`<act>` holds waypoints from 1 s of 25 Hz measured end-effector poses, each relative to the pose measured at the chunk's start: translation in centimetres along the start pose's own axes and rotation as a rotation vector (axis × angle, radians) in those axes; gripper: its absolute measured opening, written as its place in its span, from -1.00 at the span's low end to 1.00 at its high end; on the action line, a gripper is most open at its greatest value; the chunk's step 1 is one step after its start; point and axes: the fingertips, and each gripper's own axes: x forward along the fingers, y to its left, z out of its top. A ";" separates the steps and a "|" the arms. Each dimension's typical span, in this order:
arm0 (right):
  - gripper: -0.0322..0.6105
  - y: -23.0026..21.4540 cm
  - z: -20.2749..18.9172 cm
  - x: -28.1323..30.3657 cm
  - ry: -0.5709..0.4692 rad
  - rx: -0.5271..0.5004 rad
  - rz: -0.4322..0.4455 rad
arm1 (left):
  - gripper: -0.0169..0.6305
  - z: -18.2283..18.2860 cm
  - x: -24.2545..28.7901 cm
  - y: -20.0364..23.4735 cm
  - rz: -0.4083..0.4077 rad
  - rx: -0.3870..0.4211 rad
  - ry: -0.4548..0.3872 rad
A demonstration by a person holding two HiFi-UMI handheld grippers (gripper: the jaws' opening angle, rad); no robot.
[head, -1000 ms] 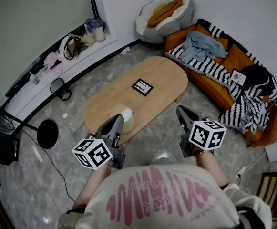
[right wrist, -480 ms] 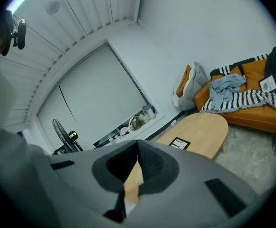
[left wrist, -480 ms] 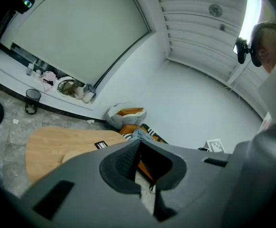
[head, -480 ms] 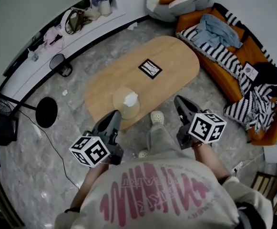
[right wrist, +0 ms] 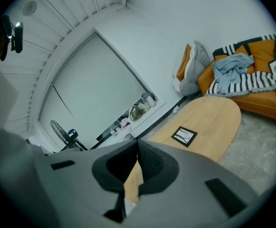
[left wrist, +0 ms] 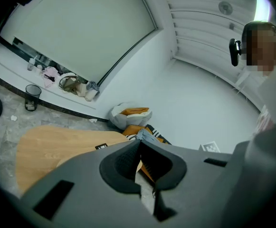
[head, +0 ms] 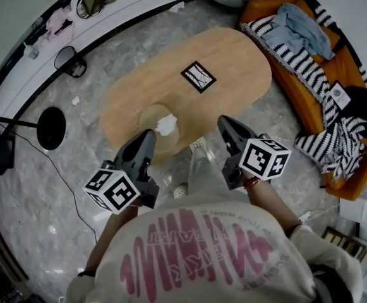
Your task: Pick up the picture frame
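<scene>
Head view, looking steeply down: a person stands at the near end of an oval wooden desk. One hand-held gripper is in each hand, both held out in front of the chest. The picture frame, small, dark-edged w/ a pale print, lies flat on the desk's middle, toward the far side and well apart from both tools.

Left hand-held gripper points over the desk's near edge, close to a pale round dish w/ a crumpled tissue. Right hand-held gripper points over the floor just off the desk's near right edge.

Both have jaws pressed together w/ nothing btwn them, which fits a carry pose: prob. no reason to open until the frame is in reach.

Right gripper view shows the frame ahead and right of the closed tips, so that tool looks better lined up. Since the frame lies flat, a grab likely needs an edge, w/ jaws opened first.

An orange sofa w/ striped throws sits far right.
</scene>
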 end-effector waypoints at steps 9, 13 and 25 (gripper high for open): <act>-0.88 -8.5 1.7 9.4 0.152 0.123 -0.005 | -0.94 -2.3 9.8 6.4 0.131 -0.101 0.093; -0.88 -11.6 1.9 14.1 0.224 0.161 0.001 | -0.94 -3.9 13.1 9.9 0.186 -0.147 0.150; -0.88 -19.7 -2.2 24.5 0.477 0.179 -0.055 | -0.94 -6.5 14.9 16.5 0.384 -0.188 0.227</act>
